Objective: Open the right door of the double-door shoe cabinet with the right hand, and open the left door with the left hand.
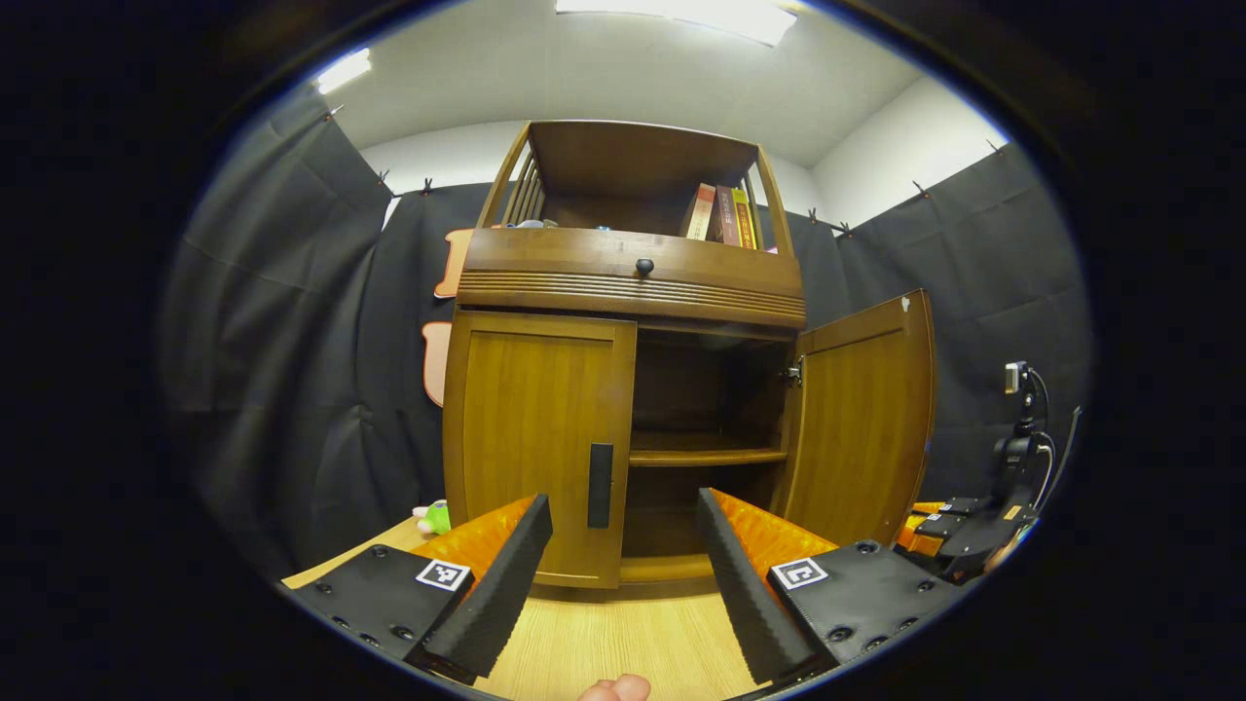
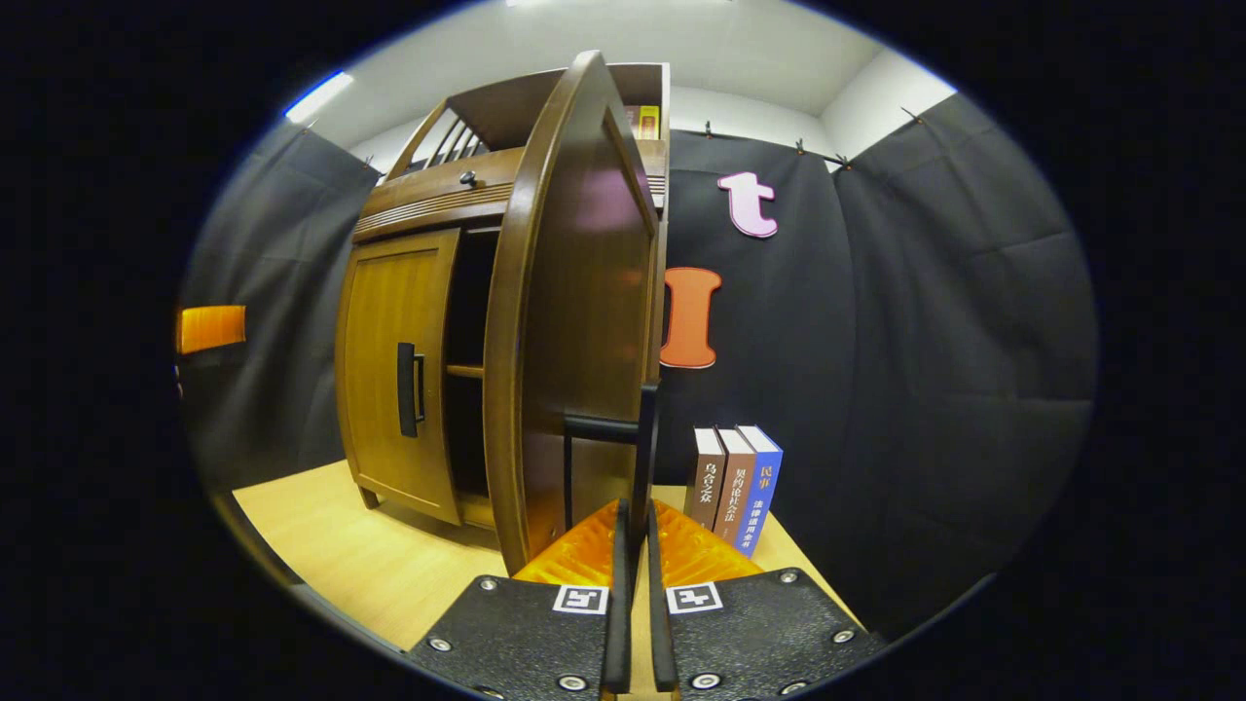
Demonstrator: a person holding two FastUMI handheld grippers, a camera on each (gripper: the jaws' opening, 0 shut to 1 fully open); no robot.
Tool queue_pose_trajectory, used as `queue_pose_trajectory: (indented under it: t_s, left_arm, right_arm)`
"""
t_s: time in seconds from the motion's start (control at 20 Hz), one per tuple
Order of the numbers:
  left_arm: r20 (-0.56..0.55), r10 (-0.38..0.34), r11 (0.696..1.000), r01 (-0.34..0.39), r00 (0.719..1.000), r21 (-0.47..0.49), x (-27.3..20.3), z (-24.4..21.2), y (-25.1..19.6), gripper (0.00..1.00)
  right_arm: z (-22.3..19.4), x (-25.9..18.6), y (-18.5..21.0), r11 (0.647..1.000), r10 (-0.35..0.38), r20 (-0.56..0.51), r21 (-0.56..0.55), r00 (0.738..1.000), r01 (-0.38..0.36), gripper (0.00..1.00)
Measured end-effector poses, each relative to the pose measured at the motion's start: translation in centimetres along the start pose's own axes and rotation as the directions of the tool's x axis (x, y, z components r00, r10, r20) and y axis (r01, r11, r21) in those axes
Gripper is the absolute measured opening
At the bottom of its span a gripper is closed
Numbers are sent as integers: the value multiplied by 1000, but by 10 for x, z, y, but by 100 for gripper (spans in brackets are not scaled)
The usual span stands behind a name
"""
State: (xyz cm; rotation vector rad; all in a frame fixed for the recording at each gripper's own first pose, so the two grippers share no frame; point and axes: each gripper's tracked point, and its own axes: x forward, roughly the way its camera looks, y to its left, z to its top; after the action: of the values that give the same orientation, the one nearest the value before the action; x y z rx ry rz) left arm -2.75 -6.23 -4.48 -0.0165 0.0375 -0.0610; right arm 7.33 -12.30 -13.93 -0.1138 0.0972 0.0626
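The wooden shoe cabinet (image 1: 623, 282) stands straight ahead in the left gripper view. Its left door (image 1: 535, 438) is closed, with a dark vertical handle (image 1: 601, 485) at its inner edge. My left gripper (image 1: 623, 531) is open a short way in front of that handle, touching nothing. The right door (image 1: 861, 419) is swung wide, baring the inner shelf (image 1: 706, 455). In the right gripper view this right door (image 2: 574, 321) is seen nearly edge-on, and my right gripper (image 2: 633, 521) is shut on its dark handle (image 2: 642, 438). The closed left door (image 2: 394, 370) lies beyond.
Three books (image 2: 735, 482) stand on the wooden table (image 2: 370, 555) against the black cloth, right of the open door. A green soft toy (image 1: 433, 516) lies left of the cabinet. Above the doors are a drawer with a knob (image 1: 644, 265) and more books (image 1: 725, 214).
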Motion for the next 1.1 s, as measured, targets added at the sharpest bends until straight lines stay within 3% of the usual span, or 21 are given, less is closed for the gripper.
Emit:
queue_pose_trajectory:
  t_s: [0.3, 0.75, 0.9, 1.1]
  left_arm:
    - [-16, 33, 999, -33, 999, 8, -6, -7, 13, 97]
    - [-20, 47, 999, -47, 999, 15, -4, -4, 23, 94]
    - [-22, 41, 999, -41, 999, 8, -3, -3, 20, 95]
    - [-30, 44, 999, -44, 999, 9, -5, -8, 19, 95]
  right_arm:
    - [-5, 2, -35, 992, 126, -20, -26, 992, -126, 8]
    - [-6, 6, -54, 973, 227, 23, 22, 974, -228, 8]
    - [-13, 0, -56, 974, 211, 11, 82, 977, -212, 10]
    - [-27, -33, -59, 991, 127, -29, 37, 991, -126, 10]
